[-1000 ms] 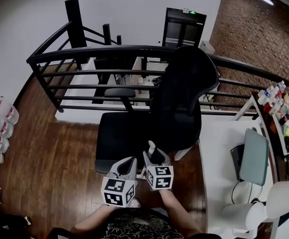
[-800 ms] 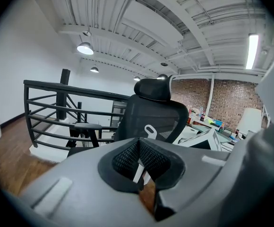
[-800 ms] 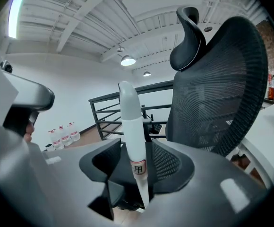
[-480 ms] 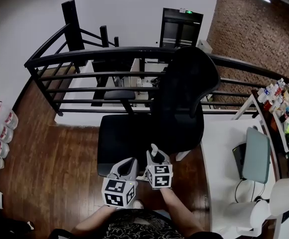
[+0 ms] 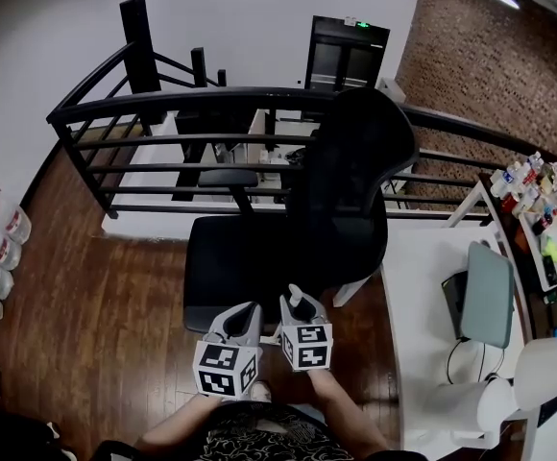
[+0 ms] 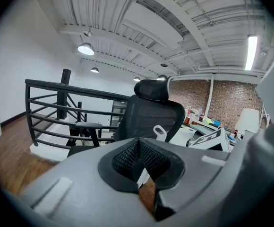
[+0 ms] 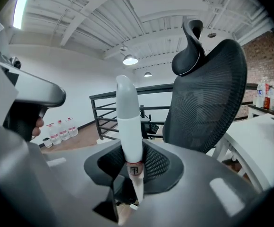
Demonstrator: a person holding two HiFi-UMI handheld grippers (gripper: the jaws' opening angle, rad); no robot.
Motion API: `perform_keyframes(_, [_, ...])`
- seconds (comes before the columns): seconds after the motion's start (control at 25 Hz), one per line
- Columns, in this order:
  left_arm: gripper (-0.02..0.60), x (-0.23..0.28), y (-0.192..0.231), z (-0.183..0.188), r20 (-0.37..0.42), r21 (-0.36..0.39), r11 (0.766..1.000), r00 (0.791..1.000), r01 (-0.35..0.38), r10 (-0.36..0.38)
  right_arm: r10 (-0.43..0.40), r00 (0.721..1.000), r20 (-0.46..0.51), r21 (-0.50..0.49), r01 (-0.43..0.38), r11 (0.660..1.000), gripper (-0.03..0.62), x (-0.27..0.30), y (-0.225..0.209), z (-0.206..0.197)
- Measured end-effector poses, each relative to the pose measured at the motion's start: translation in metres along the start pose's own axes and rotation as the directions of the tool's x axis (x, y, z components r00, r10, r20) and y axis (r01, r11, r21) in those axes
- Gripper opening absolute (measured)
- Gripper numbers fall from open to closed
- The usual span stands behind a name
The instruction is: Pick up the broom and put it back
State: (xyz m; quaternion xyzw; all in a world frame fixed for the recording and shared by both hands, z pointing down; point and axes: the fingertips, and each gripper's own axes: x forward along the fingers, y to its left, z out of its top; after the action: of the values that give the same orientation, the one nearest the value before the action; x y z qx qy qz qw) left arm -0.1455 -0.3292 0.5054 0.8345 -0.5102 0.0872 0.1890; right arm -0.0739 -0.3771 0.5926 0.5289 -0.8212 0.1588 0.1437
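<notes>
The broom's white handle (image 7: pixel 127 126) stands upright between my right gripper's (image 7: pixel 130 171) pads, which press on it just above a red band. In the head view the handle's rounded tip (image 5: pixel 295 294) pokes up from the right gripper (image 5: pixel 298 307), close to my body. In the left gripper view the same tip (image 6: pixel 159 132) shows with its hanging loop. The broom's head is hidden. My left gripper (image 5: pixel 243 317) hangs beside the right one. Its pads (image 6: pixel 139 167) meet with nothing between them.
A black mesh office chair (image 5: pixel 351 190) stands right in front of both grippers. Behind it runs a black railing (image 5: pixel 163 104) over a stairwell. A white desk (image 5: pixel 423 286) with a laptop is at the right. Water bottles (image 5: pixel 0 248) line the left wall on the wood floor.
Both grippers stay almost where they were in front of the chair. The handle is between the right jaws throughout.
</notes>
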Motion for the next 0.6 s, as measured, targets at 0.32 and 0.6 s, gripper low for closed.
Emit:
perform_keyframes(0.32, [0.003, -0.017, -0.017, -0.002, 0.028, -0.013, 1.0, 1.0, 0.0, 0.001, 0.008, 0.998, 0.054, 0.0, -0.008, 1.0, 0.091, -0.047, 0.005, 0.019])
perform_keyframes(0.6, [0.003, -0.028, -0.046, 0.006, 0.061, 0.0, 1.0, 0.998, 0.006, -0.006, 0.03, 0.987, 0.155, -0.024, -0.026, 0.999, 0.089, -0.104, 0.01, 0.061])
